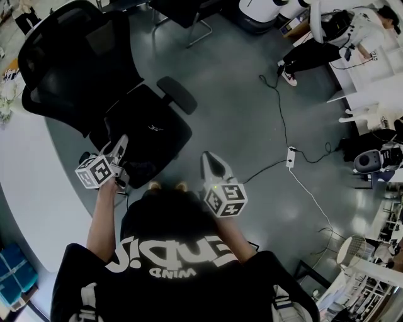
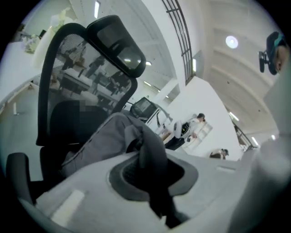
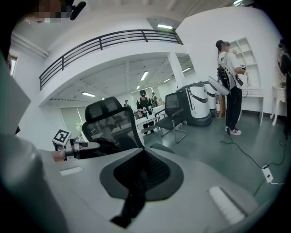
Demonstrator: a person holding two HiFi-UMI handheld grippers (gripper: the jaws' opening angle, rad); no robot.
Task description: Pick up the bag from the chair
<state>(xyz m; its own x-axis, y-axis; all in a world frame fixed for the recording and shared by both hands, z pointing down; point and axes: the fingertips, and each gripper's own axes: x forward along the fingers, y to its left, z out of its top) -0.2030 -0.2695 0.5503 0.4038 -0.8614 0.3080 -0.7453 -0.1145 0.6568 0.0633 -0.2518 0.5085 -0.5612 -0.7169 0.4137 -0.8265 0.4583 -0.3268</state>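
Observation:
A black office chair (image 1: pixel 75 60) stands in front of me, its mesh back and headrest (image 2: pixel 116 43) rising at the left of the left gripper view. On its seat lies a dark bag (image 1: pixel 151 139). My left gripper (image 1: pixel 121 148) reaches to the bag's near left edge and is shut on a fold of its dark grey fabric (image 2: pixel 113 139), which bunches up between the pads (image 2: pixel 152 170). My right gripper (image 1: pixel 210 158) hovers over the floor to the right of the seat, shut with nothing in it (image 3: pixel 136 182). From the right gripper view, the left gripper (image 3: pixel 88 145) shows beside the chair (image 3: pixel 111 120).
A curved white desk (image 1: pixel 28 182) runs along the left, with blue crates (image 1: pixel 12 273) below it. A cable and power strip (image 1: pixel 290 157) lie on the floor at the right. A person (image 1: pixel 318 53) stands by white shelves at the far right. Another chair (image 1: pixel 186 12) stands at the back.

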